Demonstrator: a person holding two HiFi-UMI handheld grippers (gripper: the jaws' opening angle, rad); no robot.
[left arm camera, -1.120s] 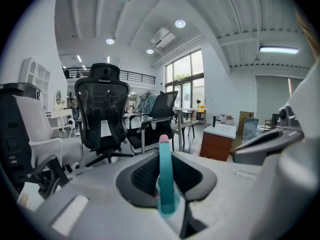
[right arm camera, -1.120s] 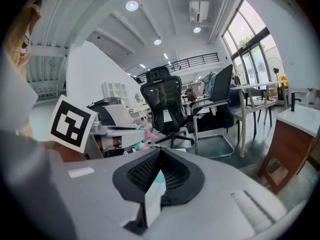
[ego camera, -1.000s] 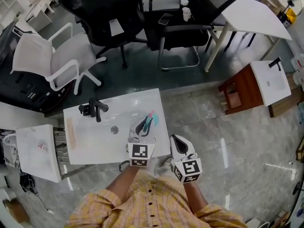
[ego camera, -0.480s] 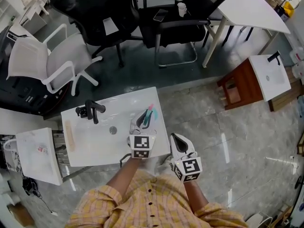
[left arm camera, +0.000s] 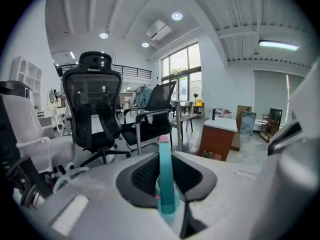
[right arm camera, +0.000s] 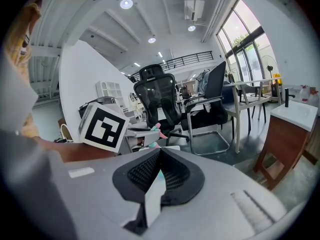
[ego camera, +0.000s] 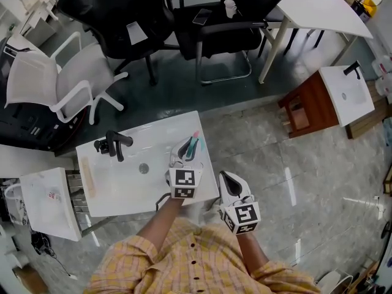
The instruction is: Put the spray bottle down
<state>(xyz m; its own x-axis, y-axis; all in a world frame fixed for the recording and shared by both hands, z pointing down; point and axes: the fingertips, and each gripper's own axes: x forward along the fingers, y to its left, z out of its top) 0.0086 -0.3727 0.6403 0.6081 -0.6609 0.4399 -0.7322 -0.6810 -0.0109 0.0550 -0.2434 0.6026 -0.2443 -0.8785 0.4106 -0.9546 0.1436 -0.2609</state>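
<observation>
Between left fingers [left arm camera: 140, 176], one spray bottle [left arm camera: 165, 181]

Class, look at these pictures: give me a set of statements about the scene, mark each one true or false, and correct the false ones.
1. The left gripper has its jaws closed on a teal spray bottle. True.
2. The tap on the white sink is silver. False: the tap is black.
3. The right gripper holds a cup. False: its jaws are together with nothing between them.
4. A white chair stands on the floor beyond the sink. True.
5. The spray bottle has a pink tip. True.
</observation>
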